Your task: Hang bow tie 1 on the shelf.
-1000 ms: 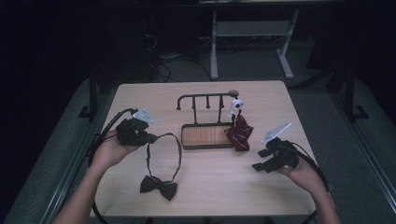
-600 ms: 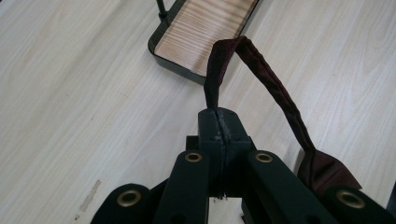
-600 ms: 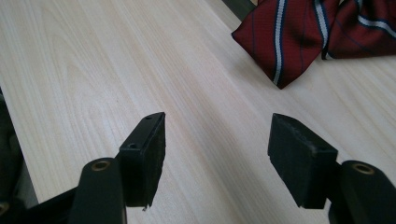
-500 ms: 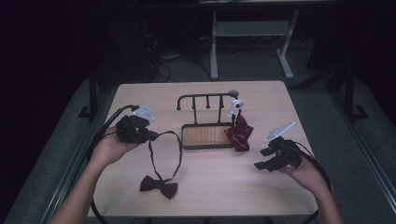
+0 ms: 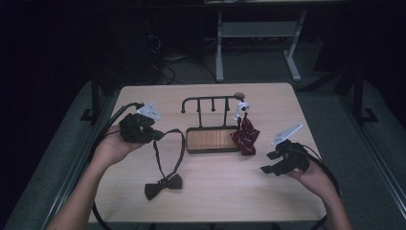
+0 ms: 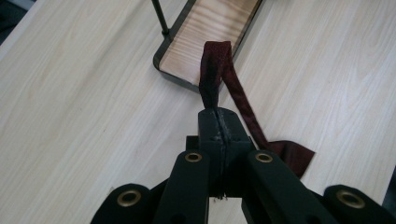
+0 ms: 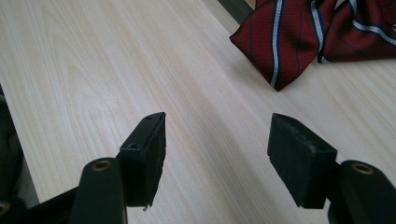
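Observation:
A dark maroon bow tie (image 5: 163, 186) lies on the table's front left, and its strap (image 5: 181, 143) loops up to my left gripper (image 5: 154, 135). That gripper is shut on the strap (image 6: 214, 70), holding it a little above the table, with the bow (image 6: 292, 156) lying below. A black hook rack with a wooden base (image 5: 213, 140) stands mid-table. A red striped bow tie (image 5: 245, 136) hangs at the rack's right end and rests partly on the table. My right gripper (image 5: 269, 163) is open and empty just right of it, low over the wood, with the striped tie (image 7: 299, 37) ahead of its jaws (image 7: 219, 149).
The rack's wooden tray (image 6: 210, 32) lies just beyond the held strap. The rack's rail (image 5: 210, 99) has several bare hooks. Cables trail from both grippers off the table's sides. A metal stand (image 5: 253, 43) sits on the dark floor behind the table.
My left gripper has risen slightly with the strap, pulling the loop up a little. The right gripper has stayed in place.

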Action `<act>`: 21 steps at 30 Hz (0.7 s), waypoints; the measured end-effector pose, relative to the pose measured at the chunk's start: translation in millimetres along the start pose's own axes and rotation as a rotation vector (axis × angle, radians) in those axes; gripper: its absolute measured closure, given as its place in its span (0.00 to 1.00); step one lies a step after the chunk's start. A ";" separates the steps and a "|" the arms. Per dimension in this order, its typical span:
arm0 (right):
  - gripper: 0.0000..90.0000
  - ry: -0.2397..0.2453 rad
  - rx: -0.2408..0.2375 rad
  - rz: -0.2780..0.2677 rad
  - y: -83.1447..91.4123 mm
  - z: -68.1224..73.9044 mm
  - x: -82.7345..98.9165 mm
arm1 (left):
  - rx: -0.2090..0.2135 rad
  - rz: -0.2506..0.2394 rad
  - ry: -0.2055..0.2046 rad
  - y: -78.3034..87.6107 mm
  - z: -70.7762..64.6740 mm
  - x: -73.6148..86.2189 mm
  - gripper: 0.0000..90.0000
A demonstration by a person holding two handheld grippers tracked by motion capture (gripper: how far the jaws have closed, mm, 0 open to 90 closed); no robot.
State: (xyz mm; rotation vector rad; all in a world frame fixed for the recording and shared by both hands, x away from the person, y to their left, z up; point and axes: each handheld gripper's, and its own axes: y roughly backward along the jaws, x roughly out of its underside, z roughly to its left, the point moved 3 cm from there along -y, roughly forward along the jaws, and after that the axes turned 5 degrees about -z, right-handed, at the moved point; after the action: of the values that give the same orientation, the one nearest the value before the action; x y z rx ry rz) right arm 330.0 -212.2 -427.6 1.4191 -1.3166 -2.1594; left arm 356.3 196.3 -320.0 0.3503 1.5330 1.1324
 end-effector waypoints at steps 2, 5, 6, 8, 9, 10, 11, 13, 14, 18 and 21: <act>0.41 0.000 0.000 0.000 0.2 0.2 0.1 | 0.002 -0.001 -0.003 -0.1 -0.4 -1.9 1.00; 0.41 0.003 0.001 -0.002 0.8 -0.5 0.5 | 0.007 0.000 -0.009 0.1 -0.9 -5.3 1.00; 0.41 -0.001 0.004 0.001 1.5 -0.1 0.7 | 0.004 -0.001 -0.018 0.4 -0.2 -6.7 1.00; 0.41 0.001 0.005 -0.001 3.1 0.3 0.7 | 0.006 -0.001 -0.016 1.1 0.0 -9.5 1.00; 0.41 0.005 0.006 -0.004 4.0 0.6 0.5 | 0.003 -0.004 -0.022 1.2 1.1 -11.1 1.00; 0.41 0.007 0.006 -0.007 5.1 1.3 0.1 | 0.006 -0.003 -0.016 1.5 1.4 -12.4 1.00; 0.41 0.009 0.007 -0.009 6.3 1.7 -0.4 | 0.007 -0.007 -0.015 1.4 2.1 -13.9 1.00; 0.41 0.008 0.009 -0.011 7.3 2.0 -0.8 | 0.006 -0.008 -0.018 1.3 3.6 -17.1 1.00; 0.41 0.007 0.009 -0.011 7.2 1.8 -0.6 | 0.006 -0.009 -0.017 1.5 4.0 -18.9 1.00; 0.41 -0.003 0.007 -0.003 6.2 1.6 1.1 | 0.000 -0.016 -0.026 2.2 4.4 -25.9 1.00; 0.41 -0.003 0.009 -0.003 6.5 1.8 1.3 | -0.006 -0.021 -0.033 3.4 6.0 -31.1 1.00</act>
State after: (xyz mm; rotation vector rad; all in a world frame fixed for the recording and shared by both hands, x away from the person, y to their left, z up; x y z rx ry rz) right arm 326.2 -215.6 -423.1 1.4226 -1.3272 -2.1619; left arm 370.2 177.7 -298.2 0.3470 1.5009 1.1094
